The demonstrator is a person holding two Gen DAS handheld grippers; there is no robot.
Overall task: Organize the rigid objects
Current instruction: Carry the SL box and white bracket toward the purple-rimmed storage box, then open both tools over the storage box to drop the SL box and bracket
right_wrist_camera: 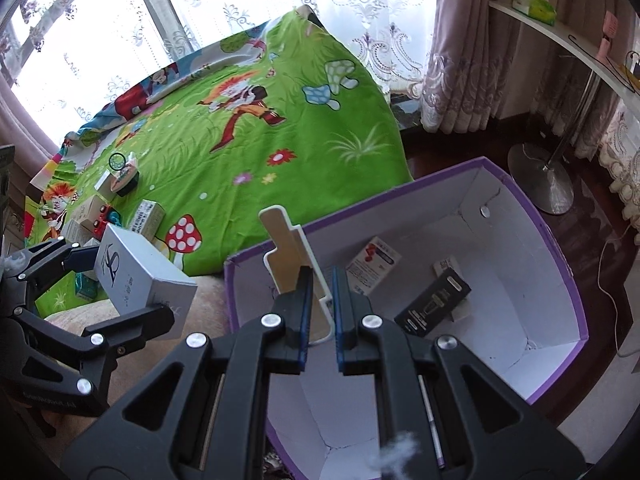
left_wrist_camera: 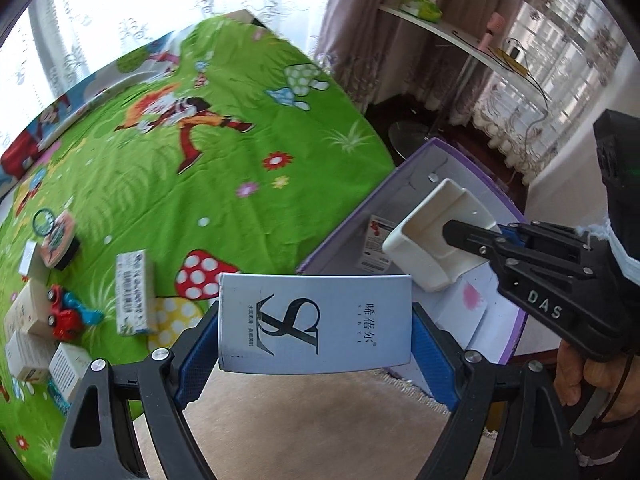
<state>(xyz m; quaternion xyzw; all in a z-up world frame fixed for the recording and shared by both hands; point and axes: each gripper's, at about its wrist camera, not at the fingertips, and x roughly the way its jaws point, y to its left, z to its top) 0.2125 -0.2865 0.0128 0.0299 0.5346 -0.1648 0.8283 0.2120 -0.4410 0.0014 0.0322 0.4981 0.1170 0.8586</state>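
while both hands carry loads toward the purple box [right_wrist_camera: 560,280], the left claw [left_wrist_camera: 316,336] grips a pale carton [left_wrist_camera: 316,324] just short of its rim and the right claw [right_wrist_camera: 320,300] pinches a white plastic holder [right_wrist_camera: 292,256] above its near edge, so releasing inside seems next.

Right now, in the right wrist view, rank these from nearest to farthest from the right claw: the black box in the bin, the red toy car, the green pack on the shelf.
1. Black box: just right of the right claw, on the bin floor.
2. Red toy car: far left, on the green sheet among the boxes.
3. Green pack: top right, up on the white shelf.
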